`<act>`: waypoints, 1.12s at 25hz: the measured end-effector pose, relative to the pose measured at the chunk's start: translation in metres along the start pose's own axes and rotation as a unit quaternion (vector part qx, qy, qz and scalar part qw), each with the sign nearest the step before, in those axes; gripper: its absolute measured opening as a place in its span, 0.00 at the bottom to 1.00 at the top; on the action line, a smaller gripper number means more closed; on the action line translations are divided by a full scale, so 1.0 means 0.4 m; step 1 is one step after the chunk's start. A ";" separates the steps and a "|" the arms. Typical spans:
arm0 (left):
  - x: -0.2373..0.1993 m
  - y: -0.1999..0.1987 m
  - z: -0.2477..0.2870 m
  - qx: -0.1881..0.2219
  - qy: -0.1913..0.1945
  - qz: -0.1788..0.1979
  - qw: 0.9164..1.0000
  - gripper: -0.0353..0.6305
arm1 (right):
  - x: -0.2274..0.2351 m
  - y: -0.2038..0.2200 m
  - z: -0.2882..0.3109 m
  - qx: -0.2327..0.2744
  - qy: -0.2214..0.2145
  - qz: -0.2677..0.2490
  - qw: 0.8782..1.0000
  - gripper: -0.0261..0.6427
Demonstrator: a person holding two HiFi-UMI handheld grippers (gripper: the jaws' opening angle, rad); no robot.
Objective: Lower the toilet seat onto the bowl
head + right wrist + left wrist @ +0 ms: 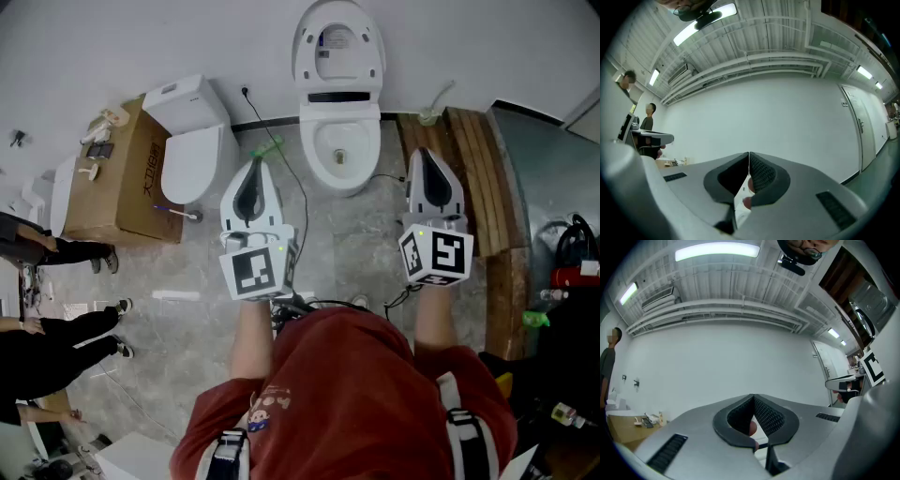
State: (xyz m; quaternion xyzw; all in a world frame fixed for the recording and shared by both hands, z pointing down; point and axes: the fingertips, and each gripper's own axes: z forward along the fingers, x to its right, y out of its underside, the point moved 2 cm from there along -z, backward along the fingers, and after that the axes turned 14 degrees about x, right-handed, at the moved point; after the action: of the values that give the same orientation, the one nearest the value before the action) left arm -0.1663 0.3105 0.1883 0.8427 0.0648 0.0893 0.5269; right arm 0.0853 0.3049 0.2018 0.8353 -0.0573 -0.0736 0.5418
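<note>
The toilet [337, 103] is viewed steeply from overhead; the white wall [722, 366] beyond is faced, slightly upward, by both gripper views.

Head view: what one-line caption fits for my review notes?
Left gripper and right gripper, both shut, held short of a toilet whose seat stands raised.

Dark printed characters run along the side of the box [141, 187], too small to read. The left cube [255, 272] and right cube [436, 255] each show black-and-white square markers.
</note>
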 end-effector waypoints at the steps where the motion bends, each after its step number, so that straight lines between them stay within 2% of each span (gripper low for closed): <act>1: 0.006 0.002 0.002 0.000 0.000 0.001 1.000 0.07 | 0.003 0.003 0.001 -0.001 -0.001 0.000 1.000 0.06; 6: 0.036 0.011 0.007 -0.013 0.003 0.010 1.000 0.07 | 0.024 0.011 -0.001 -0.004 -0.004 0.002 1.000 0.06; 14: 0.100 0.024 0.016 -0.015 0.008 0.004 1.000 0.07 | 0.070 0.020 -0.014 -0.002 -0.007 0.014 1.000 0.06; 18: 0.122 0.041 0.009 -0.039 0.003 0.012 0.999 0.07 | 0.093 0.026 -0.028 0.001 -0.006 0.027 1.000 0.06; 22: 0.161 0.037 0.006 -0.027 0.000 0.000 1.000 0.07 | 0.115 0.032 -0.042 -0.001 -0.008 0.029 1.000 0.06; 28: 0.223 0.051 -0.008 -0.036 -0.007 -0.001 0.999 0.07 | 0.151 0.042 -0.065 -0.006 -0.026 0.026 0.999 0.06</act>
State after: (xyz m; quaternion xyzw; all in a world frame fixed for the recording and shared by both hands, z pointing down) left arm -0.0798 0.3223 0.2153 0.8236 0.0585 0.0852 0.5576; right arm 0.1492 0.3109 0.2240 0.8281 -0.0922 -0.0816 0.5469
